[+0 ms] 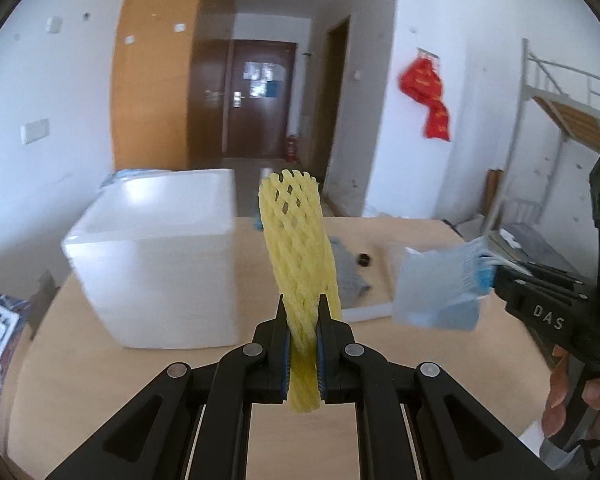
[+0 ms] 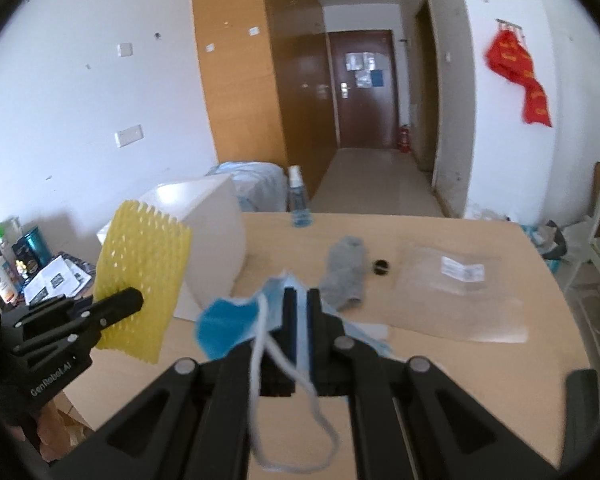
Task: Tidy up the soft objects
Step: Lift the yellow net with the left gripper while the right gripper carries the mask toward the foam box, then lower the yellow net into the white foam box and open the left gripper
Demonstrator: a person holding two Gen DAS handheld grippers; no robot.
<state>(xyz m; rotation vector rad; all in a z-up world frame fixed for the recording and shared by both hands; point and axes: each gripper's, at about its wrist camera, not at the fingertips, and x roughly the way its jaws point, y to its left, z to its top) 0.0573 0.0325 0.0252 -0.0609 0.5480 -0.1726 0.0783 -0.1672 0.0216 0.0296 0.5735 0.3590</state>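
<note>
My left gripper (image 1: 302,300) is shut on a yellow foam net sleeve (image 1: 298,240) and holds it upright above the wooden table (image 1: 140,380). The sleeve also shows in the right wrist view (image 2: 142,280). My right gripper (image 2: 301,294) is shut on a blue face mask (image 2: 228,324), its ear loops hanging down. The mask shows in the left wrist view (image 1: 440,284) at the right, above the table. A white foam box (image 1: 156,256) stands on the table left of the sleeve. A grey sock (image 2: 346,272) lies on the table ahead.
A clear plastic bag (image 2: 456,292) lies flat right of the sock, with a small black ring (image 2: 381,267) between them. A blue spray bottle (image 2: 299,198) stands at the table's far edge. Cluttered items (image 2: 28,264) sit off the table's left side.
</note>
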